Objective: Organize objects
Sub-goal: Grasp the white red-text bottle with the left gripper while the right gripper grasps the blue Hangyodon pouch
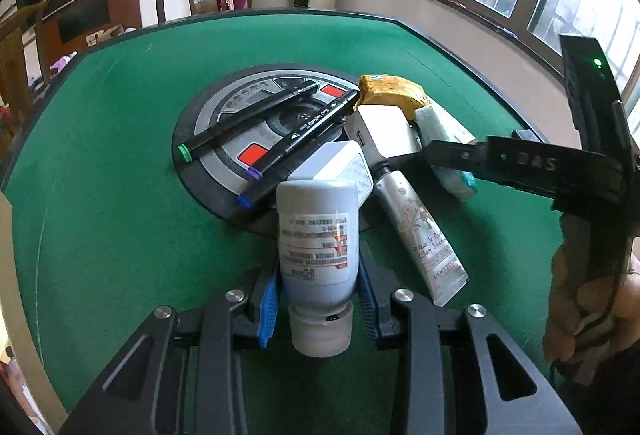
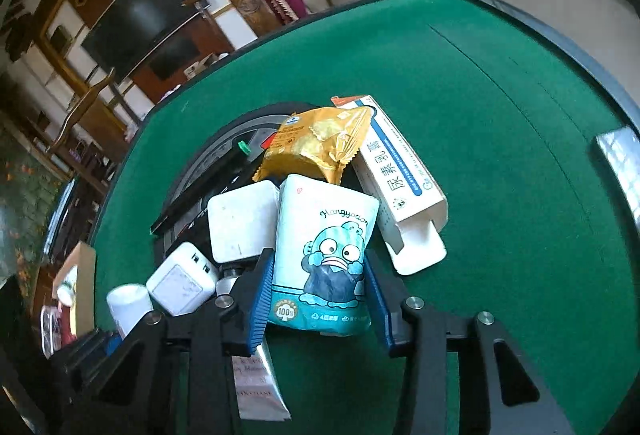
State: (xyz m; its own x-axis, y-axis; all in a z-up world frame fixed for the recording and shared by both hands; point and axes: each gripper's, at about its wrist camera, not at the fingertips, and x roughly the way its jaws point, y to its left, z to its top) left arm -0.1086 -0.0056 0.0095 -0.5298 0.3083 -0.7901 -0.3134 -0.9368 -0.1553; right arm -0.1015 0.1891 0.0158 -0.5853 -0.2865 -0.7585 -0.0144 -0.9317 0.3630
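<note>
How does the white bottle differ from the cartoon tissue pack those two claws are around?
The white bottle is a hard, round container with a plain printed label; the tissue pack is a soft, flat packet with a teal cartoon figure. The bottle lies with its cap toward the left gripper; the pack's picture stands upright before the right gripper. Both sit between blue pads over the green table.
</note>
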